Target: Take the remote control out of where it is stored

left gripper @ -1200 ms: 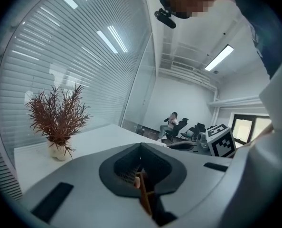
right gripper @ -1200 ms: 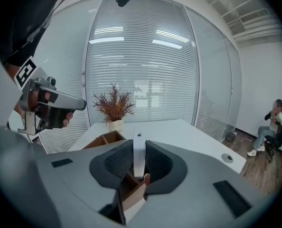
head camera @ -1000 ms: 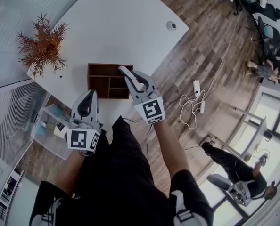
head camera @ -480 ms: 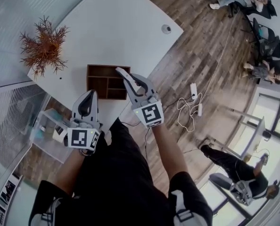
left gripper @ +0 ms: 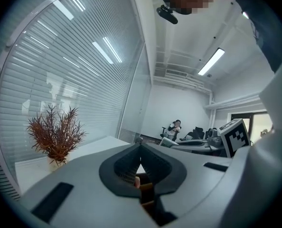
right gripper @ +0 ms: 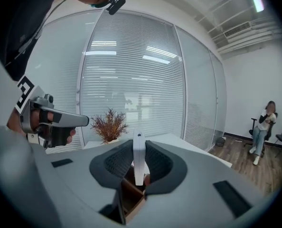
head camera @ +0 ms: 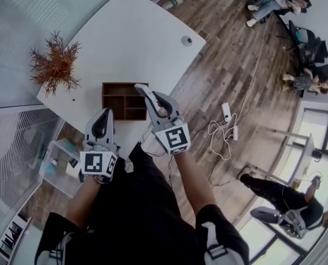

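A dark wooden organiser box (head camera: 120, 101) with open compartments stands near the front edge of the white table (head camera: 136, 32). My right gripper (head camera: 148, 96) hovers over the box's right side, shut on a slim white remote control (head camera: 141, 90). In the right gripper view the remote (right gripper: 139, 158) stands upright between the pads, above the box (right gripper: 131, 196). My left gripper (head camera: 101, 120) hangs left of the box at the table's edge. Its jaws meet at the tip (left gripper: 140, 145) with nothing in them, and the box (left gripper: 146, 194) shows below them.
A reddish dried plant (head camera: 56, 65) stands at the table's left end, a small round object (head camera: 186, 40) near its far right edge. Power strips and cables (head camera: 226, 116) lie on the wooden floor. A low shelf (head camera: 59, 158) sits at the left. People sit at the far right.
The right gripper has risen with the remote in its jaws, and the remote now stands higher over the box. The left gripper has also lifted a little.
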`<move>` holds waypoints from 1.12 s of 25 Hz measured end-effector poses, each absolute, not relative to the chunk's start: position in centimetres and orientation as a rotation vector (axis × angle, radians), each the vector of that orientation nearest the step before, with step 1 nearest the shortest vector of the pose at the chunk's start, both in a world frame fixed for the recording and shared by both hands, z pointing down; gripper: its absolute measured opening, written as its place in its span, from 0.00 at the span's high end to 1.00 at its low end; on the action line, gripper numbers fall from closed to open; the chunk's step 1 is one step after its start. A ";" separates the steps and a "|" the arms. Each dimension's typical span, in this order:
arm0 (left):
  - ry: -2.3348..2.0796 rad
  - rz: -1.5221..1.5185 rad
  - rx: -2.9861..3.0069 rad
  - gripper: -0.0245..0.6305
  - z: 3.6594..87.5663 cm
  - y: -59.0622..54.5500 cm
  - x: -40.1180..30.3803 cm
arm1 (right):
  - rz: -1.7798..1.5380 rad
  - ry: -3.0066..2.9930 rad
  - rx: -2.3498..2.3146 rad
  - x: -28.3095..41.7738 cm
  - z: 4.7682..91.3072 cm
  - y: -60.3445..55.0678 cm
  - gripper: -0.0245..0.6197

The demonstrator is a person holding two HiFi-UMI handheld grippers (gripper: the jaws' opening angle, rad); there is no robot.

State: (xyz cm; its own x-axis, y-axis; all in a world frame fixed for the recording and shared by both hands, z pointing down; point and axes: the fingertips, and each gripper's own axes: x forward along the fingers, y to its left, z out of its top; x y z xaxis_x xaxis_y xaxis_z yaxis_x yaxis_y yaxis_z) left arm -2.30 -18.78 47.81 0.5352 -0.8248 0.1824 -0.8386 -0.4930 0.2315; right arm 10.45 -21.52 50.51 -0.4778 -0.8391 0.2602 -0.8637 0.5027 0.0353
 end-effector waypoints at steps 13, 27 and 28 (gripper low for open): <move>-1.434 0.043 2.618 0.95 43.4 -15.6 -0.5 | 0.281 -2.410 1.722 13.2 46.2 -17.4 0.84; -1.494 0.076 2.569 0.95 43.0 -9.4 2.6 | 0.322 -2.422 1.746 15.1 44.9 -12.0 0.84; -1.508 0.073 2.571 0.95 42.7 -9.3 2.6 | 0.316 -2.436 1.743 15.1 44.5 -11.9 0.84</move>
